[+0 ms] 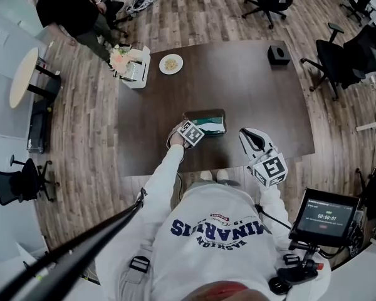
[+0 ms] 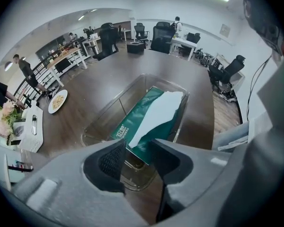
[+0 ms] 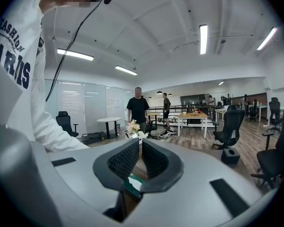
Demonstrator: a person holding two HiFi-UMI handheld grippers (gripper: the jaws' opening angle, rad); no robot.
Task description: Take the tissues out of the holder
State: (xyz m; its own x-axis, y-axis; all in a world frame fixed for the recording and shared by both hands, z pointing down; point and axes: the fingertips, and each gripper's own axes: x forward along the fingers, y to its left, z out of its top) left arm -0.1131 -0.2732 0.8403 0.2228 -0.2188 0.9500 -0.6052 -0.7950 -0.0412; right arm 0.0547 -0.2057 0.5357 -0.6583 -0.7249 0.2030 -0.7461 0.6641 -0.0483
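A clear plastic holder lies near the front edge of the dark table. Inside it is a green tissue pack with a white tissue showing on top. In the left gripper view the holder stretches away from me with the pack in it. My left gripper is open at the holder's near end, over its rim, and nothing is pinched between the pads. It hangs at the holder's left end. My right gripper is shut and empty, to the right of the holder, jaws aimed across the room.
A plate of food, a white tray with flowers and a black box sit at the table's far side. Office chairs stand around. A person stands at the back left. A monitor is by my right.
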